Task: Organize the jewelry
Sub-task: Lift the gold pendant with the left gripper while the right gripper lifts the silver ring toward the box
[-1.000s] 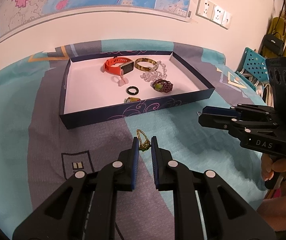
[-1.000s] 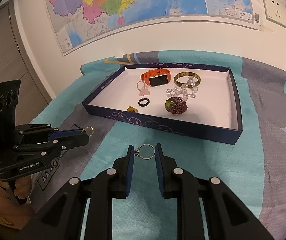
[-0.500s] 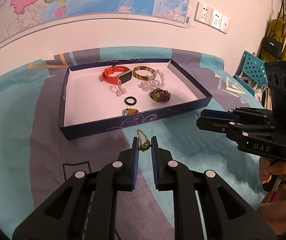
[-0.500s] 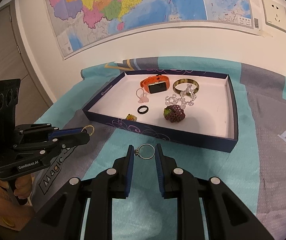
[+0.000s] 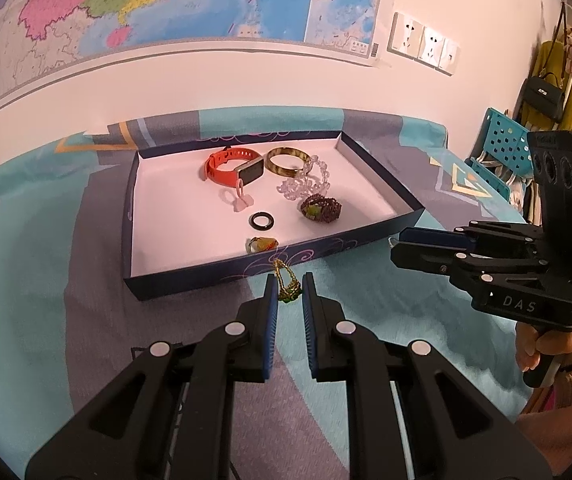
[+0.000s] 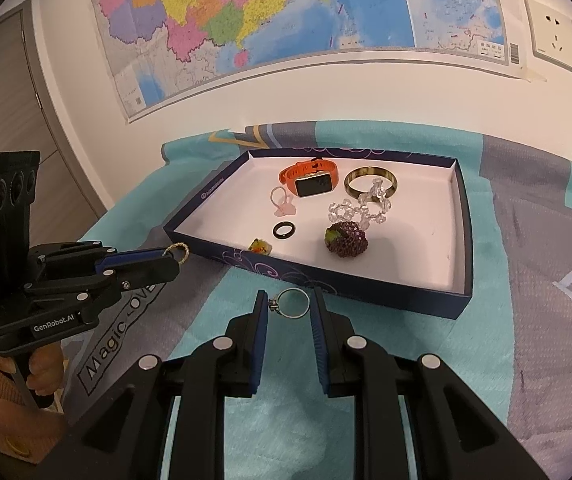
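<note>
A dark blue tray [image 5: 190,280] [image 6: 462,240] lies on the patterned cloth. It holds an orange watch [image 5: 230,166] [image 6: 306,178], a brown bangle [image 5: 286,160] [image 6: 370,184], a clear bead bracelet [image 5: 304,184] [image 6: 360,208], a purple beaded piece [image 5: 320,209] [image 6: 346,240], a black ring [image 5: 262,222] [image 6: 284,230], a pink ring [image 5: 238,200] [image 6: 282,202] and a small yellow ring [image 5: 261,244] [image 6: 260,246]. My left gripper [image 5: 286,292] [image 6: 174,258] is shut on a gold and green ring [image 5: 286,284] [image 6: 178,254]. My right gripper [image 6: 288,304] [image 5: 400,242] is shut on a silver ring [image 6: 292,304]. Both are lifted in front of the tray.
The cloth [image 5: 38,280] covers the table up to a wall with a map [image 6: 286,12] and sockets [image 5: 422,46]. A blue perforated chair [image 5: 498,148] and hanging bags [image 5: 542,92] stand at the right.
Both grippers have risen and drawn back a little with their rings; the tray looks smaller and lower in both views.
</note>
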{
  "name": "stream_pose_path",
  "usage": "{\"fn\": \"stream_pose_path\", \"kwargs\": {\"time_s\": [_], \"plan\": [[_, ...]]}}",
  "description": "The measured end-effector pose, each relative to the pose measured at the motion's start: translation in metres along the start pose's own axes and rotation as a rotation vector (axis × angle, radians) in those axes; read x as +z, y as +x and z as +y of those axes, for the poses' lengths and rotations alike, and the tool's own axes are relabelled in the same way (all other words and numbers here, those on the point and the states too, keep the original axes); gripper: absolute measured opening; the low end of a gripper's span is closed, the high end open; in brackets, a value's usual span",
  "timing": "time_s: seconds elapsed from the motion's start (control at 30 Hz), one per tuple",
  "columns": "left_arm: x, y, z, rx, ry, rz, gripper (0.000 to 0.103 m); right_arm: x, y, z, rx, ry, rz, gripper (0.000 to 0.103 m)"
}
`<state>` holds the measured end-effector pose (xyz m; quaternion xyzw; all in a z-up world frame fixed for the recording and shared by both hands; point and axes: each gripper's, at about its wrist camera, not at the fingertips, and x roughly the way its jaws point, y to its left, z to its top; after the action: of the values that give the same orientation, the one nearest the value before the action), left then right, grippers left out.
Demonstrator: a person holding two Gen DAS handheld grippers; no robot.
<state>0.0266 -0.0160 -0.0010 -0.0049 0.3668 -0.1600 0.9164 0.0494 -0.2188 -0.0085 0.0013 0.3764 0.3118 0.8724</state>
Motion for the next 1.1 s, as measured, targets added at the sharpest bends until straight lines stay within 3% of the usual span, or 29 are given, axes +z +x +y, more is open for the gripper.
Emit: {"fn": "stream_pose_path", "kwargs": {"time_s": [1.1], "plan": [[0.017,0.002,-0.003,-0.004,0.013,-0.032,0.013,0.013,0.003,0.001,-0.01,-0.029,-0.023,0.02]]}}
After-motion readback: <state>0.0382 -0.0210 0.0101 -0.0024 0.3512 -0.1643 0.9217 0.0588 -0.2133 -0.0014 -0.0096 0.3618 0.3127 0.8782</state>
